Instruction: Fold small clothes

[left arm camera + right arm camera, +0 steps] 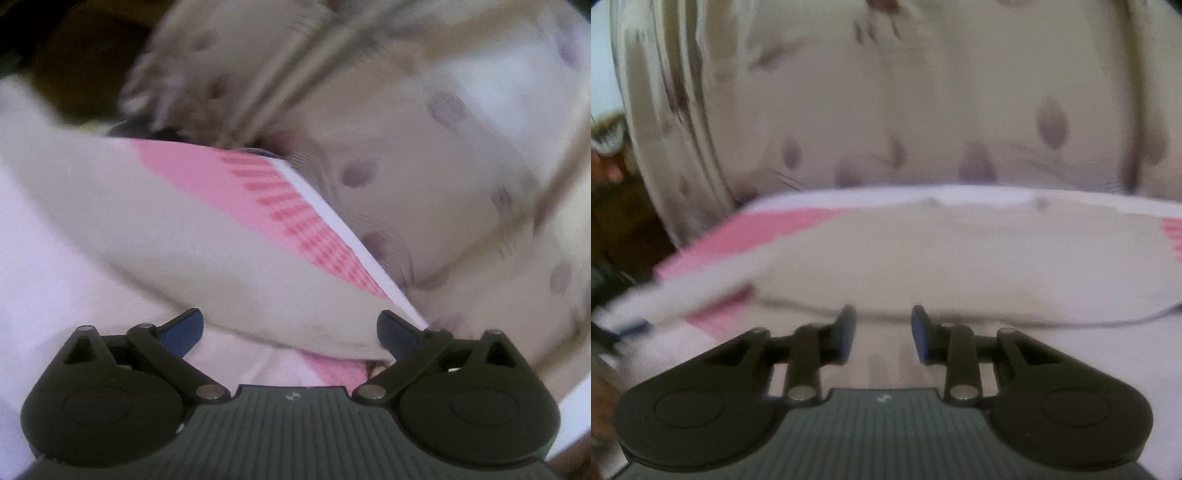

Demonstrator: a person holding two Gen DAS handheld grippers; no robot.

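Spotted bedding [886, 110] under pink-and-beige garment [155, 236] (blurred, possibly folded).

The small garment [166, 236] is beige with pink panels, darker pink stripes and a white edge (blurred throughout). A folded flap lies across its pale pink part [997, 350], on the spotted cream bedding [424, 166].

One small garment [155, 236] is showing, lying on one patterned bedsheet [424, 155], and two grippers — left gripper [290, 330], right gripper [882, 328] — are hovering.
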